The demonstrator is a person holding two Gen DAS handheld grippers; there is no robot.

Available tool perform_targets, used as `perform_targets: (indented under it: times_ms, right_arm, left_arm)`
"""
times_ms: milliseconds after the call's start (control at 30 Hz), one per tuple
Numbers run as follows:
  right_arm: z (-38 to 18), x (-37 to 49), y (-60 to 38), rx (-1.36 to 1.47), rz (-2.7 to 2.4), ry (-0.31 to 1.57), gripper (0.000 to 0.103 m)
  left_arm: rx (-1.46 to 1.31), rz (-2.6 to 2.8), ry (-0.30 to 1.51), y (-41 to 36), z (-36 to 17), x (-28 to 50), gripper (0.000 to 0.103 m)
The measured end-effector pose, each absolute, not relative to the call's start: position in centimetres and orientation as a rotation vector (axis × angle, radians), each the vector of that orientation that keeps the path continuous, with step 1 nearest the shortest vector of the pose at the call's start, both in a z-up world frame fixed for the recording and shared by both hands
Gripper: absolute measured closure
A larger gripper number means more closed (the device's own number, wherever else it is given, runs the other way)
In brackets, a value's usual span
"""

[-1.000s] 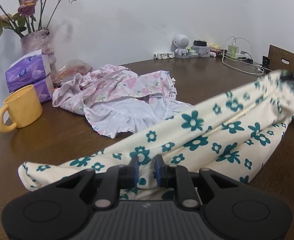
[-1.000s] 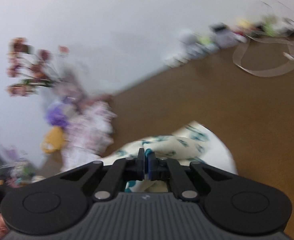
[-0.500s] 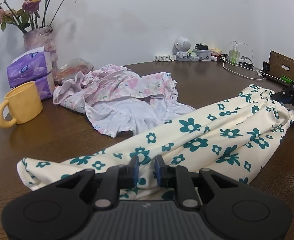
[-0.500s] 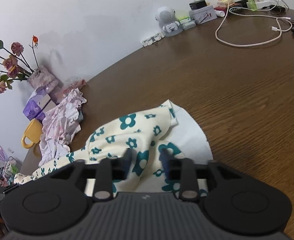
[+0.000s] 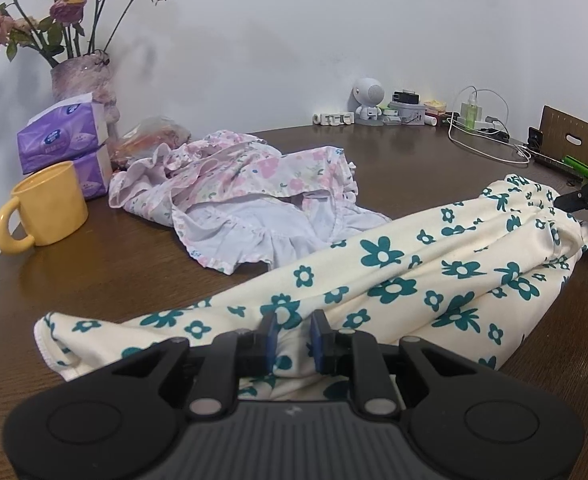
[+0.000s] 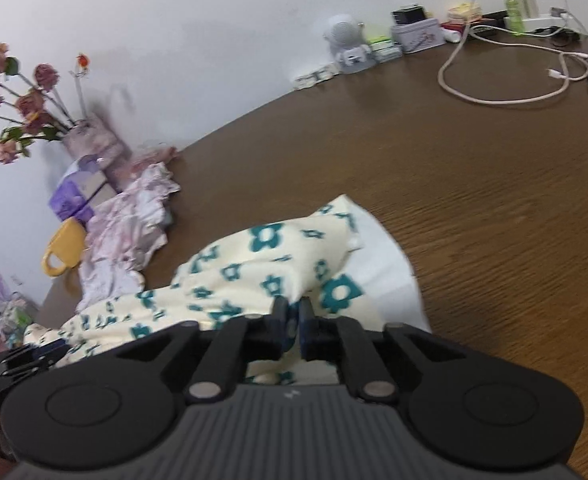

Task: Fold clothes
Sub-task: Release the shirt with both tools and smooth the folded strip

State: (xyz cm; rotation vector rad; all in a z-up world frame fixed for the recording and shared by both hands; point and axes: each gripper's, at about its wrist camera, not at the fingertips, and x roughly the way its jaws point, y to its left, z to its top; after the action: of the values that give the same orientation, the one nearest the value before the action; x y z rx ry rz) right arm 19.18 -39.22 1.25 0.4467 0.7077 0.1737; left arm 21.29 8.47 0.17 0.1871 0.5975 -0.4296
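Cream trousers with teal flowers (image 5: pixel 394 268) lie stretched across the brown table, also in the right wrist view (image 6: pixel 254 264). My left gripper (image 5: pixel 293 334) sits over the leg end, fingers slightly apart with cloth between them. My right gripper (image 6: pixel 293 316) is shut on the waist end; its tip shows in the left wrist view (image 5: pixel 582 200). A pink floral garment (image 5: pixel 246 184) lies crumpled behind the trousers.
A yellow mug (image 5: pixel 46 208), purple tissue packs (image 5: pixel 62 136) and a vase of roses (image 5: pixel 82 76) stand at the left. Small gadgets (image 5: pixel 370 108), a white cable (image 6: pixel 506 80) and a wooden stand (image 5: pixel 574 140) line the far and right edge.
The right gripper lowered the waist end onto the table, opened, and has now shut on the cloth again. The trousers now lie flat. The left gripper has hardly moved.
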Motion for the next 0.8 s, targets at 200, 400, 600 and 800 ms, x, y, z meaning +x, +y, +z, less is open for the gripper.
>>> perform_targets:
  times_ms: [200, 400, 600, 800]
  right_arm:
    - [3.8, 21.0, -36.7, 0.295, 0.208, 0.631, 0.071]
    - [5.2, 25.1, -32.0, 0.109, 0.289, 0.636, 0.052]
    - [3.5, 30.6, -33.2, 0.116, 0.296, 0.815, 0.063]
    - [1.8, 30.6, -34.6, 0.082, 0.266, 0.899, 0.091]
  left_arm:
    - [0.19, -0.429, 0.596, 8.5, 0.2, 21.3, 0.086]
    - [0.19, -0.428, 0.595, 8.4, 0.2, 21.3, 0.086]
    - [0.182, -0.427, 0.599, 8.5, 0.2, 21.3, 0.086]
    - [0.183, -0.413, 0.603, 8.3, 0.2, 21.3, 0.085]
